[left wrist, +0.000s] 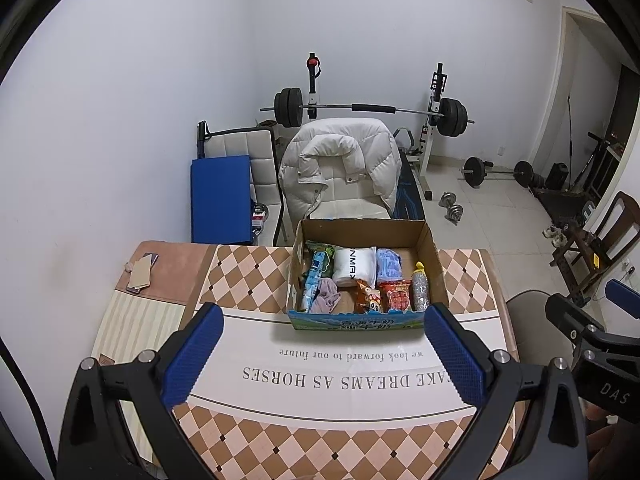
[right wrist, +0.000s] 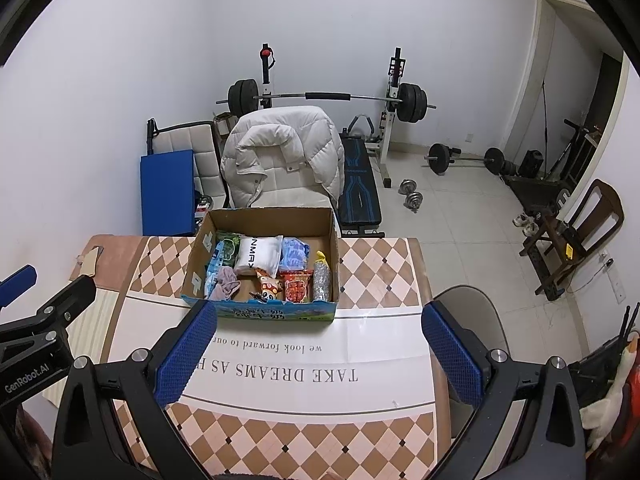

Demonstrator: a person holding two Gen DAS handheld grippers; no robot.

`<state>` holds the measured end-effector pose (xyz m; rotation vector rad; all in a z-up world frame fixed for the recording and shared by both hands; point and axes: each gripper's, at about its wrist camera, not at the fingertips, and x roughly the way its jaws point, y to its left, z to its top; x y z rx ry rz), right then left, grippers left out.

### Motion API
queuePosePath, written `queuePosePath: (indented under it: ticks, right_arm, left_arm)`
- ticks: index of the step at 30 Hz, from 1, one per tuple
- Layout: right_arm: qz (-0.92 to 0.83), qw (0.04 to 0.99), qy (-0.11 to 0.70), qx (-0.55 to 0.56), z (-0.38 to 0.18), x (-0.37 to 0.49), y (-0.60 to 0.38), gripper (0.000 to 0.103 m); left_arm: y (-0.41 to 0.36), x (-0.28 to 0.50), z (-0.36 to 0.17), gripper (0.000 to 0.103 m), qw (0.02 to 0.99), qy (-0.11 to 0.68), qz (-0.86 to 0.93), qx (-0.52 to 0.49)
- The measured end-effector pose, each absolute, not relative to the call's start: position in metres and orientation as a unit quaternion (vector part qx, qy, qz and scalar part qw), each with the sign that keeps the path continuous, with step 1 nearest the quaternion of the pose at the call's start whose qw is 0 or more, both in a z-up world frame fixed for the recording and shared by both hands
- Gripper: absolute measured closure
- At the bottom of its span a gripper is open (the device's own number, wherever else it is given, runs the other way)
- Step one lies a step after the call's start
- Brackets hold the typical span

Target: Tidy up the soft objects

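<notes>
- Cardboard box [left wrist: 362,236] [right wrist: 264,220]: stands open on the far half of the table [left wrist: 248,280] [right wrist: 372,264], its printed blue-green front wall facing the cameras. All the soft things observed lie inside it; none rests on the table surface.
- Back row of the box, left to right: green packet [left wrist: 324,254] [right wrist: 228,246], white pillow-like pack with black lettering [left wrist: 354,266] [right wrist: 258,256], light blue wrapped bundle [left wrist: 388,264] [right wrist: 294,254].
- Left wall: long blue packet [left wrist: 312,284] [right wrist: 214,266] leaning along it; a mauve cloth [left wrist: 326,300] [right wrist: 228,286] crumpled just beside, at the front left.
- Front row: cartoon snack bag [left wrist: 368,298] [right wrist: 268,286], red snack packet [left wrist: 396,296] [right wrist: 297,286] touching it, and a silver glitter pouch with a yellow top [left wrist: 420,286] [right wrist: 322,278] against the right wall.
- Left gripper [left wrist: 324,354]: fingers spread wide, nothing between them; poised above the lettered mat [left wrist: 320,384] [right wrist: 280,372], near the front of the box.
- Right gripper [right wrist: 320,354]: likewise released and empty, above the same mat, apart from the box.
- Behind the table: a chair draped with a white padded coat [left wrist: 340,160] [right wrist: 280,148].
</notes>
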<state>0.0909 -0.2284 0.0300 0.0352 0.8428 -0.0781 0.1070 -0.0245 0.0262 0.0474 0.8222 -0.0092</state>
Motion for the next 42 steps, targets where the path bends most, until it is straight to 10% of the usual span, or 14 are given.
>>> queuePosePath:
  ticks: [42]
  right_arm:
    - [-0.036,0.914,0.404,0.014,0.034,0.089,-0.234,0.000]
  left_arm:
    - [-0.024,0.105,0.039,0.000,0.919,0.395,0.000,0.022]
